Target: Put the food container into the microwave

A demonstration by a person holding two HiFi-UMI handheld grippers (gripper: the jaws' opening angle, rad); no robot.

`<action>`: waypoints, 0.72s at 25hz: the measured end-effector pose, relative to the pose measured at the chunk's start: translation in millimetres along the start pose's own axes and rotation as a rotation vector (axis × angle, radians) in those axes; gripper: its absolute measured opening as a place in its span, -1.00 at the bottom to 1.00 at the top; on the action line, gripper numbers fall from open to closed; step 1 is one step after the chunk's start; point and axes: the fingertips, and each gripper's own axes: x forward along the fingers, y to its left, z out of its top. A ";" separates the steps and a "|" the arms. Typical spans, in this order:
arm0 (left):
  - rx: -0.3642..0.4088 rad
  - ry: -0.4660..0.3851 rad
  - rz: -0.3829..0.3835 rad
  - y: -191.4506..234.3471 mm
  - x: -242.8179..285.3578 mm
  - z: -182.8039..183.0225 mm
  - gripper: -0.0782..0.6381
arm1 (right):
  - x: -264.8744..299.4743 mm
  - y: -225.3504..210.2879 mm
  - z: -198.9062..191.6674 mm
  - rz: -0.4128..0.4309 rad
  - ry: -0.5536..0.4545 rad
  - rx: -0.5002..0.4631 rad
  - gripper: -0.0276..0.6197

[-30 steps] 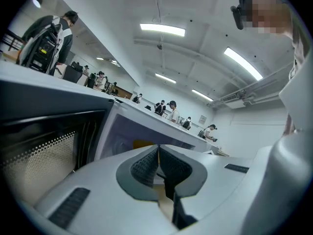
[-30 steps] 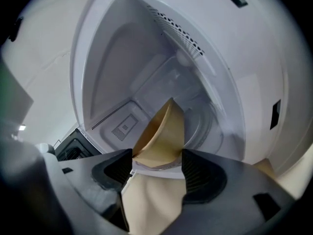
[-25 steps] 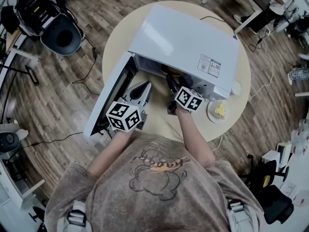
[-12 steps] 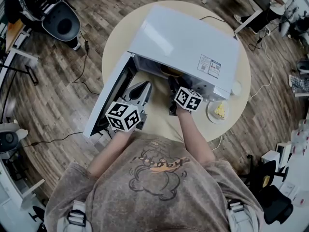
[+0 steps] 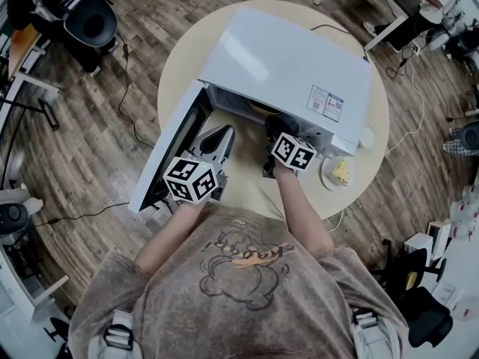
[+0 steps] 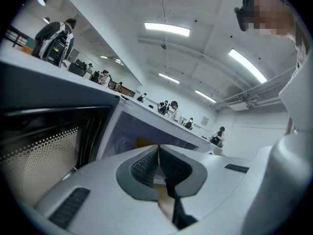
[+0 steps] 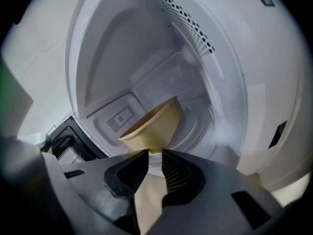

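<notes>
My left gripper (image 6: 158,148) is pinched together, idle, with the open door (image 5: 168,152) at its 9 o'clock. My right gripper (image 7: 155,153) is narrowly parted on nothing, its jaws just closing. The paper bowl (image 7: 154,124) sits at 12 o'clock past my tips, inside the microwave (image 7: 122,58). A forward nudge could tip it. Since a second ago, only the far office chair (image 5: 90,25) has rolled.
</notes>
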 end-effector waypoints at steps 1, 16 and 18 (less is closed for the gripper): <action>-0.001 0.001 0.001 0.4 0.2 -0.1 -0.69 | 0.0 -0.1 -0.2 -0.001 0.003 0.001 -0.66; -0.002 0.009 -0.013 -0.7 7.0 -2.9 -0.69 | -19.2 6.3 7.3 -0.022 -0.018 -0.077 -0.91; 0.000 0.010 -0.018 -2.9 7.4 -2.4 -0.69 | -26.6 11.4 10.4 -0.014 -0.026 -0.103 -0.91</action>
